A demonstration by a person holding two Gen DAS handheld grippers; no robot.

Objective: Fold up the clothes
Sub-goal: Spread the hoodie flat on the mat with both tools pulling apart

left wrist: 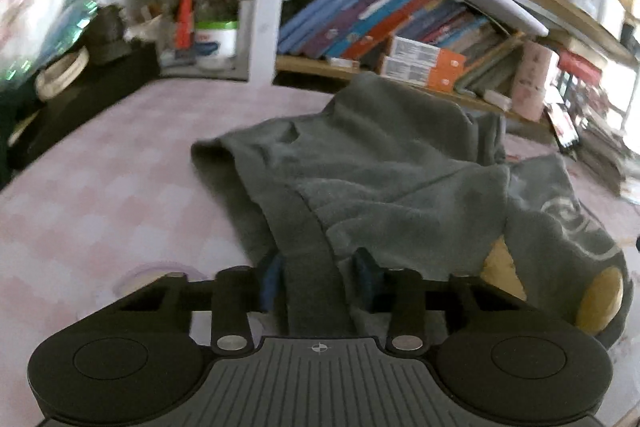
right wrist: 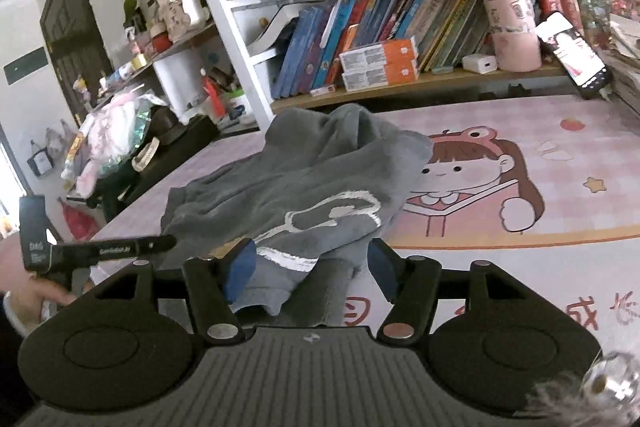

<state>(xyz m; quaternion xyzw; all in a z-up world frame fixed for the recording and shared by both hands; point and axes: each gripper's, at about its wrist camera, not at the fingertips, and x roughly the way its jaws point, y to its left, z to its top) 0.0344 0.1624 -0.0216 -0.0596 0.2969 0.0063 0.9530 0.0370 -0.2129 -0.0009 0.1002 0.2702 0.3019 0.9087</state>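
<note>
The left gripper (left wrist: 318, 281) has its jaws closed on the hem band of a grey sweatshirt (left wrist: 384, 171). The right gripper (right wrist: 311, 267) straddles another edge, jaws apart around the cloth. The sweatshirt lies crumpled on a pink mat (right wrist: 560, 163). Beyond, shelves (right wrist: 420, 83) hold leaning books (right wrist: 384, 23), two orange boxes (right wrist: 380, 65) and a pink cup (right wrist: 510, 23).
</note>
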